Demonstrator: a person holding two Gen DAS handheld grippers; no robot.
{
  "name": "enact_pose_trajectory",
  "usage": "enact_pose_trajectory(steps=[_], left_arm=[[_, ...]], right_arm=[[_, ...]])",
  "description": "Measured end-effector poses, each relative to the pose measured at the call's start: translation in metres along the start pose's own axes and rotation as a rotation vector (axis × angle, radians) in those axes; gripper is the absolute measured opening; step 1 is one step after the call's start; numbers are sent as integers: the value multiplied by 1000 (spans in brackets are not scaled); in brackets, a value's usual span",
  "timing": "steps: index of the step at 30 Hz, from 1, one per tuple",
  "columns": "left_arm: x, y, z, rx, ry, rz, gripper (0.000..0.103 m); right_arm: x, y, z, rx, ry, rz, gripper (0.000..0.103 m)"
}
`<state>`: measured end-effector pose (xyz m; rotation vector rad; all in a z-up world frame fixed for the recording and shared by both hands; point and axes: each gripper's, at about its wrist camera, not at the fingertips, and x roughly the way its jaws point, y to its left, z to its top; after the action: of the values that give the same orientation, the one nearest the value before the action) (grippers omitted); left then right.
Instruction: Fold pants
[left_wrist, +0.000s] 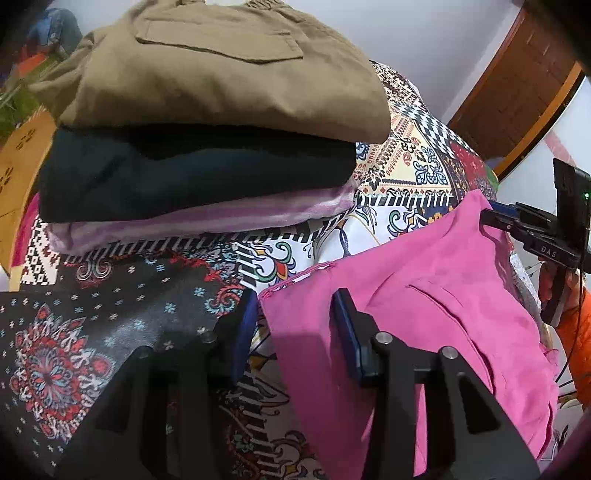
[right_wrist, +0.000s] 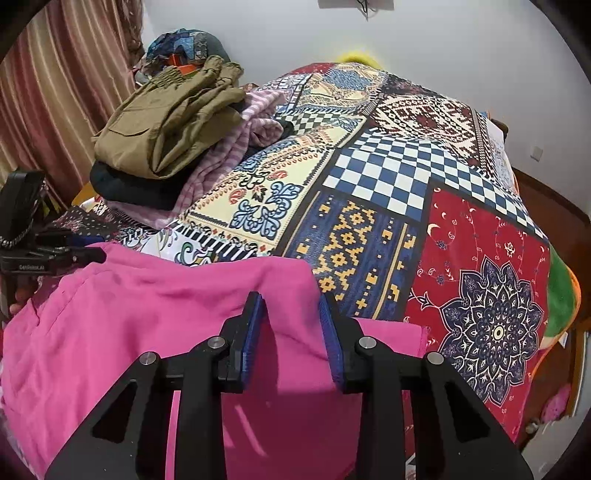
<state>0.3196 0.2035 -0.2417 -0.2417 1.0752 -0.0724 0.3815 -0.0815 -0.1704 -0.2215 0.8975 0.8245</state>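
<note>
pink pants (right_wrist: 129, 306) sprawled on the patterned bed (right_wrist: 369, 229), soft and floppy, light stuff. left gripper (left_wrist: 293, 328) jaws wide at the hem corner; right gripper (right_wrist: 291, 332) jaws wide astride a raised fold. best grab: edges.

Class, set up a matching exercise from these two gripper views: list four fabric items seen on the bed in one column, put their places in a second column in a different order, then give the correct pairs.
Column 1
1. Khaki cotton folded pants
2. Black folded garment
3. Lilac striped folded cloth
4. Bright pink pants

Column 2
A. Bottom of the stack, on the patterned bedspread
B. Spread apart from the stack, at the open left gripper and open right gripper
C. Top of the stack
D. Middle of the stack

Pairs: 1-C, 2-D, 3-A, 4-B
</note>
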Motion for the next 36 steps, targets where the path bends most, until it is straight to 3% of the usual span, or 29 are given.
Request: enact_pose_trajectory(steps=[5, 9, 12, 18, 23, 26, 30, 36], left_arm=[[6, 4, -1, -27, 32, -22, 50], [14, 10, 1, -78, 67, -105, 49], [19, 11, 1, -109, 84, -153, 40], [18, 3, 5, -96, 47, -148, 31], [22, 11, 6, -171, 28, -182, 30], [18, 20, 5, -222, -5, -208, 21], [10, 17, 5, -228, -61, -174, 15], [-2, 9, 3, -211, -117, -96, 15]], right_arm=[[3, -2, 0, 3, 2, -6, 30], [6, -2, -1, 9, 3, -5, 30], [6, -2, -2, 6, -1, -3, 30], [7, -2, -5, -5, -5, -9, 30], [5, 3, -9, -42, -29, -41, 28], [5, 3, -11, -50, -35, -57, 23], [7, 2, -13, -44, -41, -75, 19], [11, 5, -13, -50, -38, -133, 19]])
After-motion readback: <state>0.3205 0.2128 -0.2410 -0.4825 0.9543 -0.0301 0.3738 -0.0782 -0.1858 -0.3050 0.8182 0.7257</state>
